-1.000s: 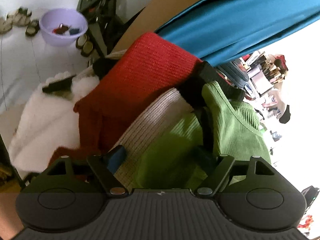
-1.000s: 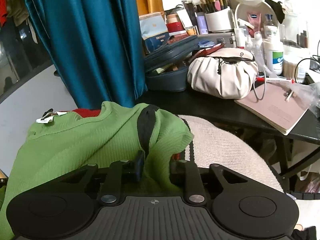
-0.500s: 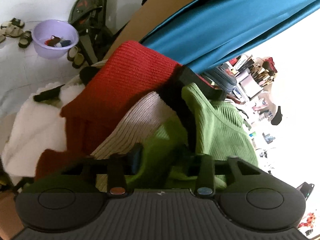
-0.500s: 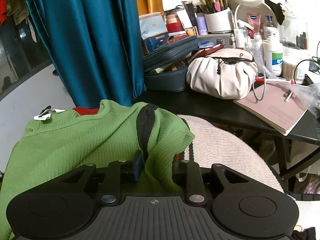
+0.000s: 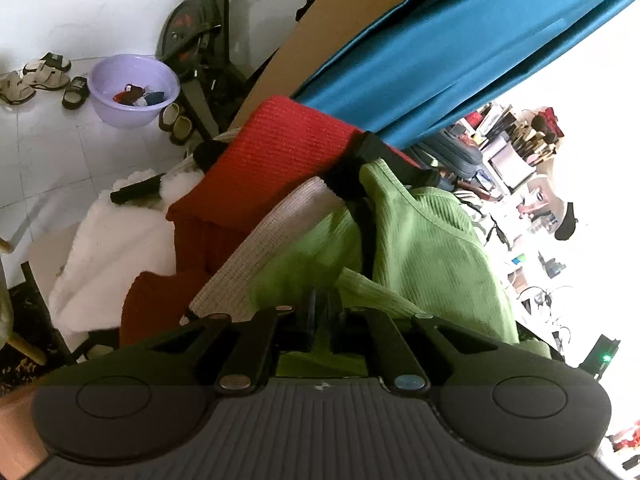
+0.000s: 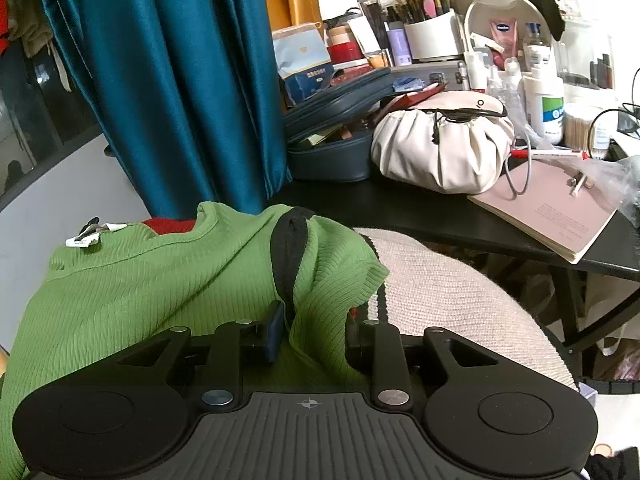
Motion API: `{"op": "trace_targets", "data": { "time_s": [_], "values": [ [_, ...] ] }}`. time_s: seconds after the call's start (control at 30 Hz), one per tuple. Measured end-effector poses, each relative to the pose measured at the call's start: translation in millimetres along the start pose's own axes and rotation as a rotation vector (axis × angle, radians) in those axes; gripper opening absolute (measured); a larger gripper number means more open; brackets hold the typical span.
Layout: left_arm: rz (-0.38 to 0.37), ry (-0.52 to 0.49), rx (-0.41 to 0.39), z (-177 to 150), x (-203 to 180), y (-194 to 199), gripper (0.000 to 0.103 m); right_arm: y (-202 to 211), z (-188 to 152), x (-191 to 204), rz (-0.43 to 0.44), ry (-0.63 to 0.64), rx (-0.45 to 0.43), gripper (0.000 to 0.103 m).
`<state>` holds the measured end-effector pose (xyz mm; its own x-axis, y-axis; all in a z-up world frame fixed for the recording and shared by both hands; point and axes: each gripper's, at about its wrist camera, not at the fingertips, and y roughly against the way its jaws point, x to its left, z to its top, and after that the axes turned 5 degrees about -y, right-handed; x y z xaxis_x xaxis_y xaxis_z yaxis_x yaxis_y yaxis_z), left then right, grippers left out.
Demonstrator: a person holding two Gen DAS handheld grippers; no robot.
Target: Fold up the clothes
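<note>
A green ribbed top (image 5: 420, 248) with a black band lies on a pile of clothes. In the left wrist view my left gripper (image 5: 322, 320) is shut on a fold of its green fabric. In the right wrist view the same green top (image 6: 160, 280) fills the lower left, with a white tag near its neckline. My right gripper (image 6: 314, 328) is shut on a bunched fold of it beside the black band (image 6: 288, 252).
Under the top lie a beige knit (image 5: 256, 256), a red knit (image 5: 280, 152) and a white fleece (image 5: 112, 248). A black table (image 6: 420, 208) holds cosmetics, a cream pouch (image 6: 440, 148) and a notebook. A teal curtain (image 6: 172, 80) hangs behind. A purple basin (image 5: 132, 88) stands on the floor.
My left gripper has closed from wide open onto the green fabric and pulled back a little. My right gripper stays shut on the top, which shifted slightly.
</note>
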<state>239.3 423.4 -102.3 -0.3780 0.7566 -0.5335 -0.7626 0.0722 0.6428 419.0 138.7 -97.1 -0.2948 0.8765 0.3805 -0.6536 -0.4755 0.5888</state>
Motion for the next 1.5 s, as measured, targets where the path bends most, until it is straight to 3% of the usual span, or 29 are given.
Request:
{"op": "trace_targets", "data": {
  "time_s": [0.1, 0.17, 0.23, 0.27, 0.43, 0.57, 0.6, 0.63, 0.7, 0.8, 0.87, 0.97, 1.1, 1.17, 1.23, 1.3, 1.37, 1.47, 1.5],
  "values": [
    [-0.010, -0.013, 0.012, 5, -1, -8, 0.007, 0, 0, 0, -0.002, -0.002, 0.001, 0.026],
    [-0.015, -0.038, -0.008, 12, -3, -10, 0.021, 0, 1, 0, 0.000, -0.005, 0.002, 0.026],
    [-0.030, -0.069, -0.039, 22, -4, -14, 0.087, 0, 1, -1, 0.003, -0.004, 0.002, 0.026],
    [-0.056, -0.081, -0.061, 27, -2, -17, 0.090, 0, 0, -1, 0.004, -0.003, 0.000, 0.026],
    [-0.141, -0.073, -0.047, 51, 7, -54, 0.090, -1, -1, 0, -0.006, -0.014, -0.010, 0.026],
    [-0.135, -0.075, -0.002, 57, 3, -82, 0.089, -1, -1, 0, -0.010, -0.014, -0.012, 0.027],
    [-0.127, -0.094, -0.017, 55, -3, -81, 0.078, -1, -1, 0, -0.009, -0.014, -0.011, 0.027],
    [-0.123, -0.126, -0.037, 53, -9, -78, 0.053, -1, -1, 0, -0.008, -0.014, -0.009, 0.027],
    [-0.110, -0.203, -0.037, 48, -24, -69, 0.020, 0, 0, -1, -0.008, -0.015, -0.006, 0.026],
    [-0.051, -0.306, -0.032, 36, -48, -51, 0.013, 5, 3, 1, -0.019, -0.020, -0.011, 0.019],
    [-0.038, -0.310, -0.017, 29, -55, -40, 0.012, 12, 6, 2, -0.019, -0.021, -0.026, 0.015],
    [-0.082, -0.282, 0.012, 18, -63, -17, 0.011, 26, 11, 2, -0.008, -0.036, -0.050, 0.013],
    [-0.181, -0.324, 0.136, 5, -76, -8, 0.016, 55, 13, -1, 0.013, -0.046, -0.075, 0.012],
    [-0.140, -0.387, 0.128, 2, -81, -11, 0.030, 67, 11, -2, 0.030, -0.039, -0.059, 0.013],
    [-0.106, -0.399, 0.109, 5, -81, -16, 0.065, 67, 9, -4, 0.038, -0.036, -0.010, 0.015],
    [-0.105, -0.363, 0.080, 14, -77, -21, 0.077, 62, 6, -8, 0.042, -0.051, 0.022, 0.025],
    [-0.072, -0.378, 0.071, 17, -78, -28, 0.079, 56, 4, -9, 0.029, -0.071, 0.025, 0.033],
    [-0.016, -0.409, 0.069, 21, -80, -43, 0.085, 44, 1, -13, 0.000, -0.107, 0.021, 0.062],
    [-0.014, -0.408, 0.068, 20, -80, -46, 0.089, 39, 0, -15, -0.006, -0.122, 0.027, 0.061]
  ]
}}
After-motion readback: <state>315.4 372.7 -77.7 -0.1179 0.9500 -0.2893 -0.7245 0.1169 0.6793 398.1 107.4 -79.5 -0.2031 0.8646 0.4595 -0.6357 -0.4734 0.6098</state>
